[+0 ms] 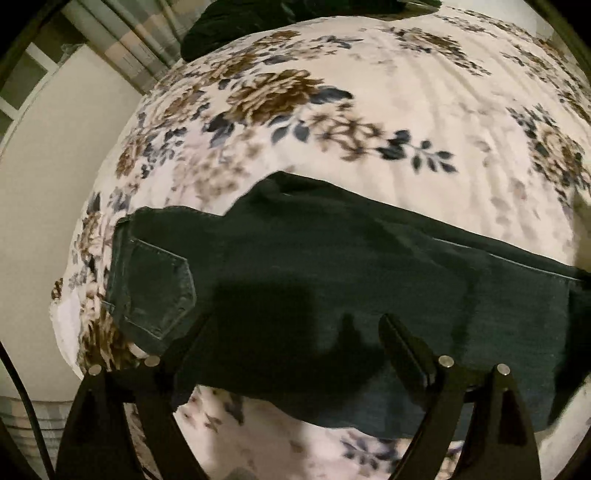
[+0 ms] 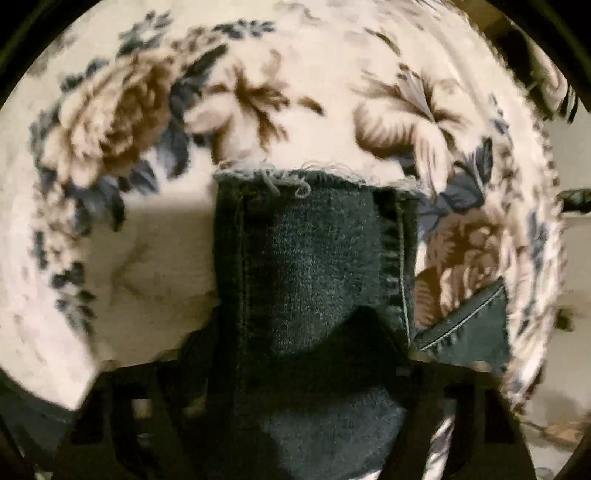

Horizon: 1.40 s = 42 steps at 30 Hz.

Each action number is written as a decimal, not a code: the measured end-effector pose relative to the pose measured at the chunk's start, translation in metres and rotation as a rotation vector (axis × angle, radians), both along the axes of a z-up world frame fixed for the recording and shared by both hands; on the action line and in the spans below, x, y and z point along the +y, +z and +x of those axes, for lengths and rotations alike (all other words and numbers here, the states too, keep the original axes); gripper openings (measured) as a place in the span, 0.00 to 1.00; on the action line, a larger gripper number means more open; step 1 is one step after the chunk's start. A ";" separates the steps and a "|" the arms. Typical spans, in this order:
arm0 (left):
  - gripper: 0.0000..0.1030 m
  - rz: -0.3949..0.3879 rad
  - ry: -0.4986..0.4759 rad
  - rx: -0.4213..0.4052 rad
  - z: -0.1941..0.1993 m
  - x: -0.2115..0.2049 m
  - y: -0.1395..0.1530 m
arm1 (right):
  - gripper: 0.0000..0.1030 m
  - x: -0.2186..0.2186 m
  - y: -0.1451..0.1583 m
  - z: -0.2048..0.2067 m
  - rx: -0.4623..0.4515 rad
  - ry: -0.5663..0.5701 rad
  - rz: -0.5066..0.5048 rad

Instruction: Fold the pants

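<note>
Dark blue-green jeans (image 1: 332, 273) lie across a floral bedspread (image 1: 369, 110), waist and back pocket (image 1: 155, 288) at the left, legs running right. My left gripper (image 1: 295, 325) is open, its fingers hovering just above the seat area of the jeans, holding nothing. In the right wrist view a jean leg end (image 2: 314, 258) with a frayed hem (image 2: 295, 177) hangs over and between my right gripper's fingers. My right gripper (image 2: 306, 332) is shut on this leg end and holds it above the bedspread (image 2: 147, 92). Its fingertips are hidden by the cloth.
The bed edge drops off at the left to a pale floor (image 1: 44, 184). A dark garment pile (image 1: 258, 22) lies at the bed's far side. Another fold of denim (image 2: 469, 328) shows at the right.
</note>
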State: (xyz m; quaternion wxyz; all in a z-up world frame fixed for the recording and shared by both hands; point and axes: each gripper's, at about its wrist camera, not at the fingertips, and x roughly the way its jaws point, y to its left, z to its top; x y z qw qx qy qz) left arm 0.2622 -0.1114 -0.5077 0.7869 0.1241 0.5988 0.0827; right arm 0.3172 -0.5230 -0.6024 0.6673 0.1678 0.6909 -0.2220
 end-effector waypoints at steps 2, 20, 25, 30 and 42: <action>0.86 -0.030 -0.002 0.020 -0.006 -0.006 0.001 | 0.11 -0.023 0.022 -0.024 -0.117 -0.087 0.071; 0.86 -0.088 -0.062 0.086 -0.035 -0.052 -0.009 | 0.81 -0.153 0.012 -0.271 -0.377 -0.617 0.364; 0.86 -0.090 -0.055 0.057 -0.029 -0.053 -0.002 | 0.77 -0.160 0.006 -0.225 -0.323 -0.558 0.305; 0.86 -0.101 -0.043 0.030 -0.025 -0.043 0.006 | 0.09 -0.143 0.035 -0.195 -0.333 -0.455 0.155; 0.86 -0.126 0.051 -0.022 -0.029 0.025 0.020 | 0.18 -0.143 0.032 -0.227 -0.234 -0.539 0.192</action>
